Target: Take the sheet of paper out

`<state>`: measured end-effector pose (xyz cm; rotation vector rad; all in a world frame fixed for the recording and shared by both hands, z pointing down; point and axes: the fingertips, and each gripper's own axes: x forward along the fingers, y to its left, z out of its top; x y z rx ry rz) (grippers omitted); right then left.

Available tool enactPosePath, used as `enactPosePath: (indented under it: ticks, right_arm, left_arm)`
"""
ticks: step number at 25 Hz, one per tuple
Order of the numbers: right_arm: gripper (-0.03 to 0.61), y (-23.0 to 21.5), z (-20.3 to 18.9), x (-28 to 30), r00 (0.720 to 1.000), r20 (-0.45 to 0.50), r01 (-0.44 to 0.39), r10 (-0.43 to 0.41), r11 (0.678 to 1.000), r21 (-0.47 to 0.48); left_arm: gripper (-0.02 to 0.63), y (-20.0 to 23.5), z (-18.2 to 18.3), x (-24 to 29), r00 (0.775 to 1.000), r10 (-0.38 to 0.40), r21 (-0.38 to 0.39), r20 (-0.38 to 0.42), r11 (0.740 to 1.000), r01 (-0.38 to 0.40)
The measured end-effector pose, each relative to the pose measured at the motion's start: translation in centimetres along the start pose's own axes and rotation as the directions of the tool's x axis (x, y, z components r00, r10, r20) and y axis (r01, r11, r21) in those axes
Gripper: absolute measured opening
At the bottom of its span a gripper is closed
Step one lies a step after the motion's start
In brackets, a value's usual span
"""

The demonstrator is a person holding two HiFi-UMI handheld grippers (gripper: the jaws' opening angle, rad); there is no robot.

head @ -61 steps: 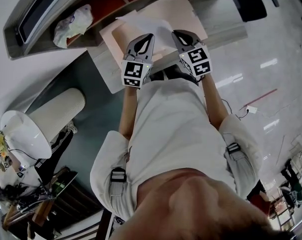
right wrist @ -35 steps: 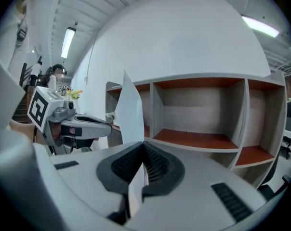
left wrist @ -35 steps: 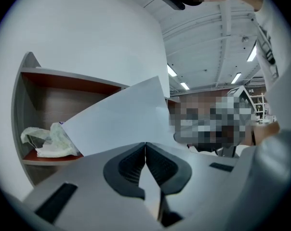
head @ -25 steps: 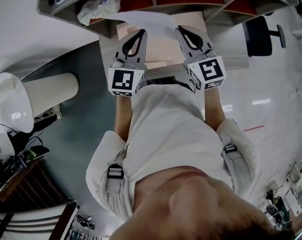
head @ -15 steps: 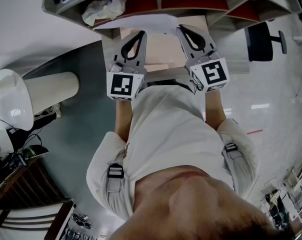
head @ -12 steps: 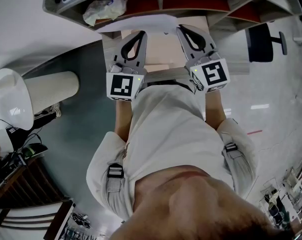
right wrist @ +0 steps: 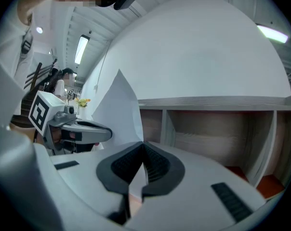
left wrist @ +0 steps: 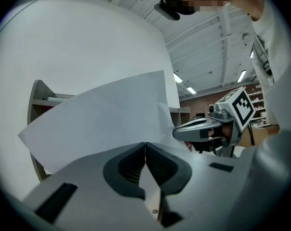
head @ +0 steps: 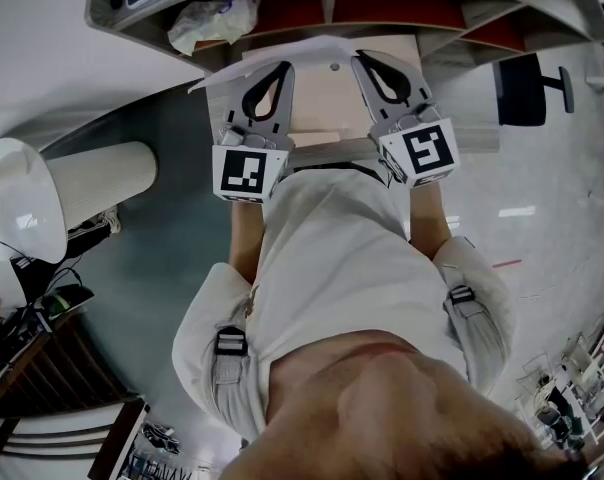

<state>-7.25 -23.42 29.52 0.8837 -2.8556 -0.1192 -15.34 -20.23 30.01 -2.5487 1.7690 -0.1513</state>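
The thin white sheet of paper (left wrist: 97, 114) is held up in the air, pinched at its near edge by both tools. In the left gripper view the left tongs (left wrist: 145, 146) are pressed together on that edge, the dark ribbed pads meeting with the paper between them. The sheet spreads away from them, up and to the left. In the right gripper view the right tongs (right wrist: 143, 146) are likewise closed on the paper, which rises from the pads as a narrow white wedge (seen nearly edge-on from this side).

Each tool shows in the other's view, side by side and apart, both pointing roughly level towards the grey shelf unit with reddish-brown compartments (right wrist: 208, 101).

From the head view the sheet appears as a thin pale band stretched across the two tips. It lies just in front of the shelf unit's lower front edge and above the pale wooden bench (head: 332, 98). Whether its far edge still reaches into a compartment cannot be told.

A crumpled whitish plastic bag (head: 214, 20) lies in the left compartment, beyond the left end of the sheet. A black office chair (head: 527, 88) stands on the glossy floor to the right, well apart from the bench.
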Motion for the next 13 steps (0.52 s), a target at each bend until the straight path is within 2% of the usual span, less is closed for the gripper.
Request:
enactPosePath:
  ticks: [13]
  right_arm:
    - [0.020, -0.5, -0.3, 1.4, 1.000, -0.018, 0.014, -0.014, 1.000, 0.001]
  left_arm:
    - [0.021, 1.3, -0.4, 1.1, 1.000, -0.015, -0.006, 0.000, 1.000, 0.015]
